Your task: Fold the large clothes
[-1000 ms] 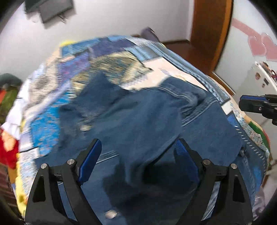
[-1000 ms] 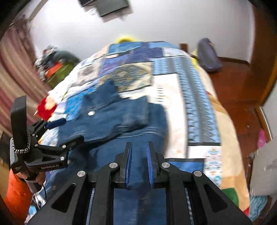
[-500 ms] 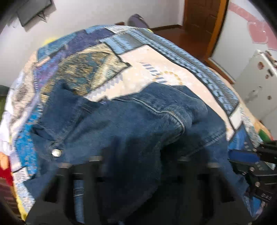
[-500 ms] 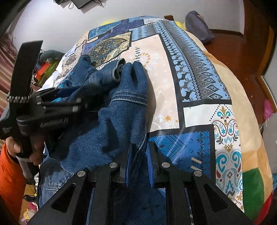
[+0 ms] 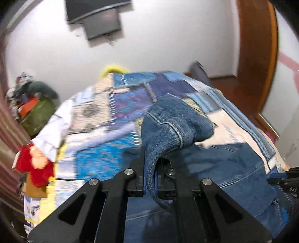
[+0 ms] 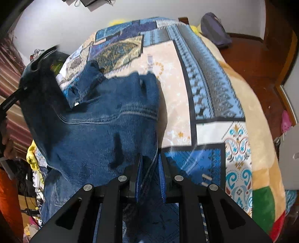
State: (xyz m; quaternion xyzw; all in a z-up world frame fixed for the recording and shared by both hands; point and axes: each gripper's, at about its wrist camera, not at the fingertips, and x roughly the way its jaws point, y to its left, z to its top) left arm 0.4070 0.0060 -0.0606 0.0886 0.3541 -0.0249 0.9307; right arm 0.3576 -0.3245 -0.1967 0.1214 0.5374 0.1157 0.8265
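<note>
The left gripper (image 5: 149, 175) is pinching a fold of the denim jacket (image 5: 168, 129), its jaws closed tight on the cloth, which is bunching up over the fingers. Only this view is showing the red cloth (image 5: 37, 168) and green bag (image 5: 40, 115) beside the bed, and the dark screen (image 5: 97, 16) on the far wall. The right gripper (image 6: 150, 175) is clamping the jacket's near edge. Its view alone is showing the jacket spreading over the patchwork blanket (image 6: 214, 93), the wooden floor (image 6: 257, 61) and, farther off, a purple bag (image 6: 214, 28). No containers are visible.
</note>
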